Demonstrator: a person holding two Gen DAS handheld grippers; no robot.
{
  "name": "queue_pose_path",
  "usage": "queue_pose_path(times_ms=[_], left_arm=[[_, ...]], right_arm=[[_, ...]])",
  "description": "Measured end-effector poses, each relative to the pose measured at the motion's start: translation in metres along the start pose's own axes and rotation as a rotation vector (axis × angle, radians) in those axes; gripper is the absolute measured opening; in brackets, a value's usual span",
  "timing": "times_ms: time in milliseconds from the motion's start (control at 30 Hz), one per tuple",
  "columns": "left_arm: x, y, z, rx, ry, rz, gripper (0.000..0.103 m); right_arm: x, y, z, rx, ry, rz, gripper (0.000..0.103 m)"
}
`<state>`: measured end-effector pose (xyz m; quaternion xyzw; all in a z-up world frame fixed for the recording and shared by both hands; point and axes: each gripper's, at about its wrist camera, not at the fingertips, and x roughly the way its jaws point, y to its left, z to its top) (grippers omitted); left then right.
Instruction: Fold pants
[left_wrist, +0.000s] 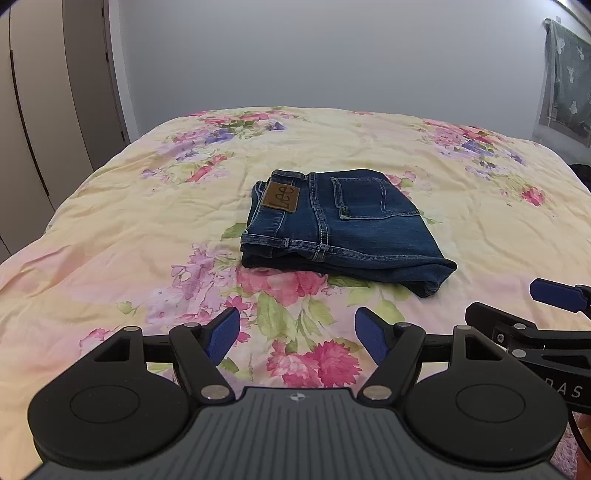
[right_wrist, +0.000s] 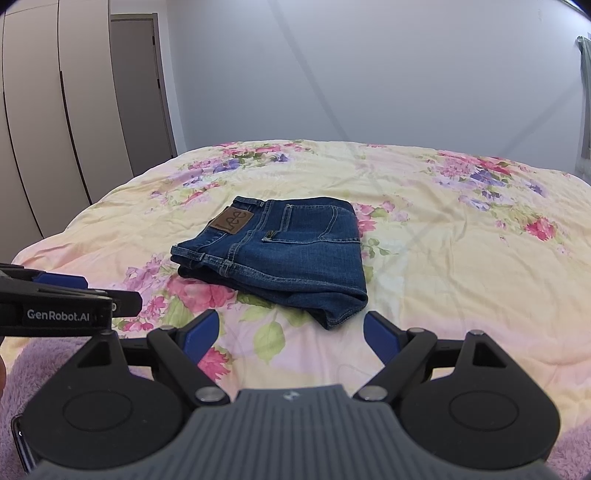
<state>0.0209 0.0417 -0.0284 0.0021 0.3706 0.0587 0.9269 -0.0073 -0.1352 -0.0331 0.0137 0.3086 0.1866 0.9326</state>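
Observation:
Dark blue jeans (left_wrist: 340, 225) lie folded into a compact stack on the floral bed cover, waistband toward me, brown Lee patch and back pocket facing up. In the right wrist view the same jeans (right_wrist: 284, 254) sit slightly left of centre. My left gripper (left_wrist: 297, 338) hovers open over the cover, short of the jeans, with nothing between its blue pads. My right gripper (right_wrist: 291, 338) is also open and empty, just short of the stack's near corner. Each gripper shows at the edge of the other's view, the right gripper (left_wrist: 554, 295) and the left gripper (right_wrist: 62, 282).
The bed cover (left_wrist: 147, 229) is pale yellow with pink and purple flowers and spreads widely around the jeans. Wardrobe doors (right_wrist: 55, 129) stand to the left. A patterned cloth (left_wrist: 565, 77) hangs on the right wall. A fuzzy lilac blanket (right_wrist: 44, 354) lies at the near edge.

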Motion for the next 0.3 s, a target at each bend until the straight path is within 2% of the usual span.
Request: queue_pose_path(times_ms=[300], left_arm=[[-0.0018, -0.0005, -0.0008, 0.002, -0.008, -0.011, 0.084]], right_arm=[[0.0000, -0.0007, -0.0002, -0.003, 0.003, -0.004, 0.082]])
